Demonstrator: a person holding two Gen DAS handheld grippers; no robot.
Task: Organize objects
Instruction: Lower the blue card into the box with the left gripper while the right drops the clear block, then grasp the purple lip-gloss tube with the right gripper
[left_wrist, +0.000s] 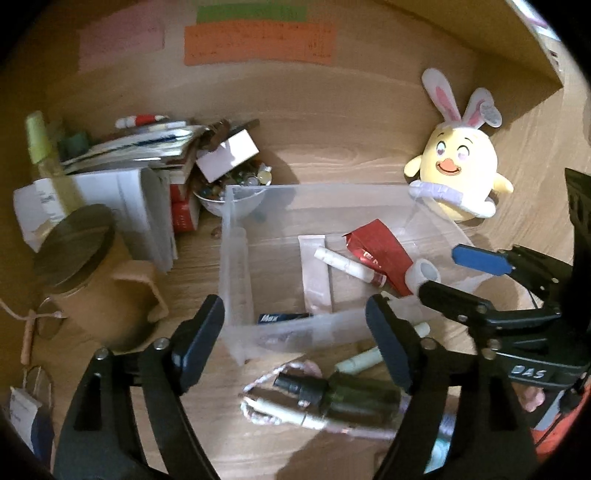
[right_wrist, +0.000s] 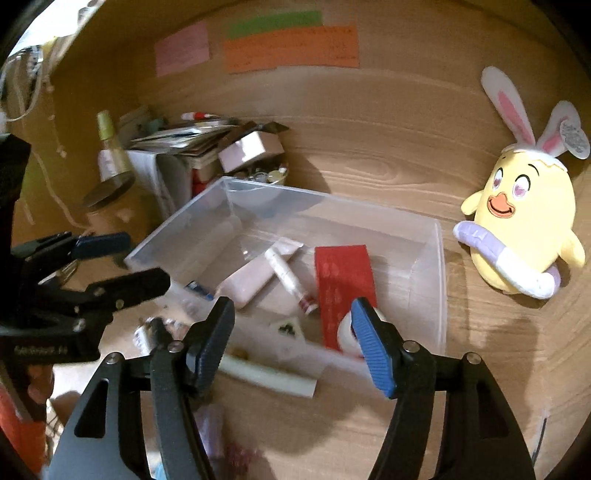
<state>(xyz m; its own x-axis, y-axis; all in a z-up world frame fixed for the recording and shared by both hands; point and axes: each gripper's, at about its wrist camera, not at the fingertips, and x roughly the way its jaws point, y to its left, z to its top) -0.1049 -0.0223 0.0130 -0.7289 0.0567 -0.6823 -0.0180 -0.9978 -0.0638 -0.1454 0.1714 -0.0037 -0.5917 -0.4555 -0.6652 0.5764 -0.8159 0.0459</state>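
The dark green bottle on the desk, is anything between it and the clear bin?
Only the bin's own near wall. The dark green bottle lies just outside it beside a pale tube, so it must be lifted over the rim. The left tongs are open above it.

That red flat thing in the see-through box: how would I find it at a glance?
Start at the clear plastic bin in the middle of the wooden desk, left of the yellow plush chick. Inside, toward its right, lies a red packet. Everything beside it is pale pink or white; it alone is bright red.

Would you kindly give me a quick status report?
Left gripper and right gripper open, empty. Clear plastic bin holds red packet. Dark green bottle lies outside.
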